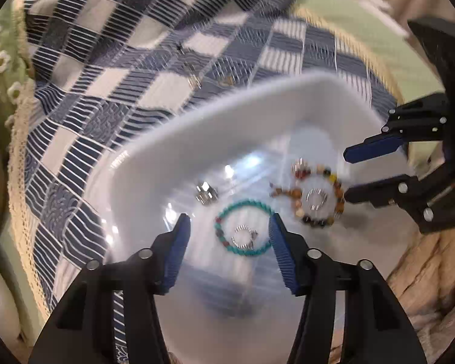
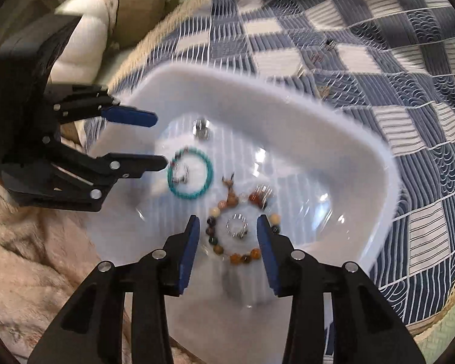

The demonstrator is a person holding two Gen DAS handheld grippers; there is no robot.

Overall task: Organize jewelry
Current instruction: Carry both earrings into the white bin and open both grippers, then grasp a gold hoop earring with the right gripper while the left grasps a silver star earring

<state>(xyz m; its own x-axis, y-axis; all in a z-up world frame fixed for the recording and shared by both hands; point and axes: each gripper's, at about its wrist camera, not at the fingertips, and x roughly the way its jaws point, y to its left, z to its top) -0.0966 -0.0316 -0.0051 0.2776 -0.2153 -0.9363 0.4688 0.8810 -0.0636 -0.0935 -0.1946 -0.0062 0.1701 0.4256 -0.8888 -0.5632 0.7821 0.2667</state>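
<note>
A white bowl (image 1: pixel 227 115) (image 2: pixel 318 127) on a checked quilt holds a turquoise bead bracelet (image 1: pixel 227 209) (image 2: pixel 209 163) around a silver ring (image 1: pixel 242 236) (image 2: pixel 179 174), a brown multicolour bead bracelet (image 1: pixel 336 188) (image 2: pixel 242 257) around another silver ring (image 1: pixel 316 198) (image 2: pixel 236 227), and a silver piece (image 1: pixel 206 192) (image 2: pixel 201 129). My left gripper (image 1: pixel 230 227) (image 2: pixel 160 139) is open and empty above the turquoise bracelet. My right gripper (image 2: pixel 227 230) (image 1: pixel 347 174) is open and empty above the brown bracelet.
The blue-and-white checked quilt (image 1: pixel 106 91) (image 2: pixel 379 60) has small metal pieces (image 1: pixel 194 82) (image 2: pixel 315 57) lying beyond the bowl. Green floral bedding (image 1: pixel 0 60) lies at the left. A beige fuzzy blanket (image 2: pixel 30 257) (image 1: pixel 424 288) is beside the bowl.
</note>
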